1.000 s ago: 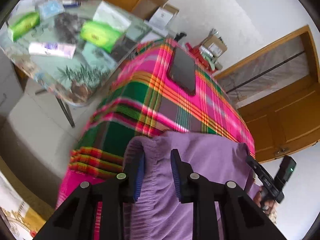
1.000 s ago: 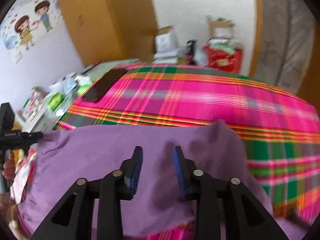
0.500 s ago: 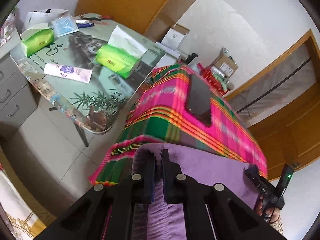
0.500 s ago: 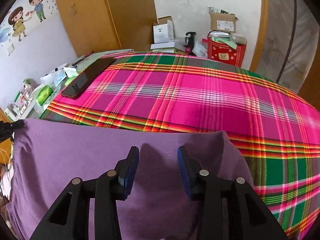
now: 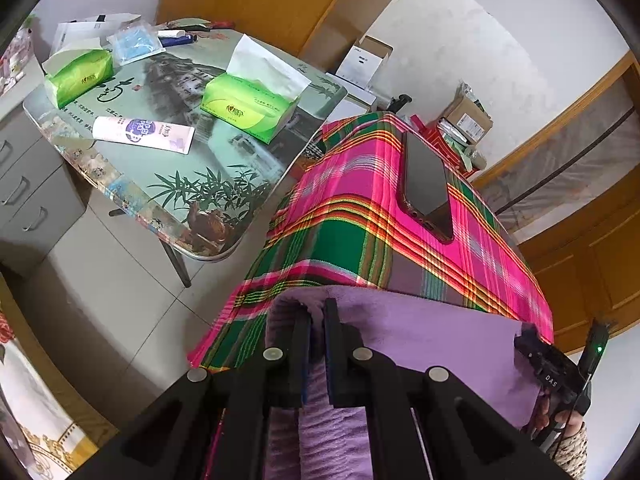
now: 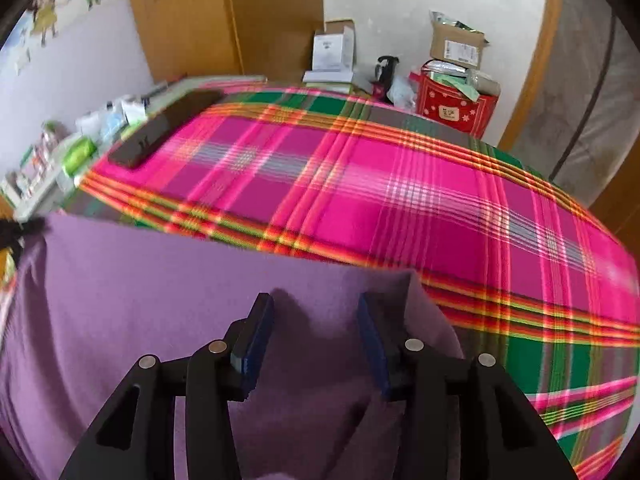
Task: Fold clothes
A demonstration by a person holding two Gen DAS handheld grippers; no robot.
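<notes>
A purple garment [image 5: 432, 344] is laid along the near edge of the plaid-covered bench [image 5: 360, 216]; a phone [image 5: 426, 188] lies further back on the cloth. The left gripper [image 5: 318, 316] is clamped on the garment's left corner; the right gripper [image 6: 316, 316] is opening, its jaws astride the right corner with the pads clear of the fabric. The step in hand is judged to be the grasp before a fold; a right-hand pinch is called for next.
</notes>
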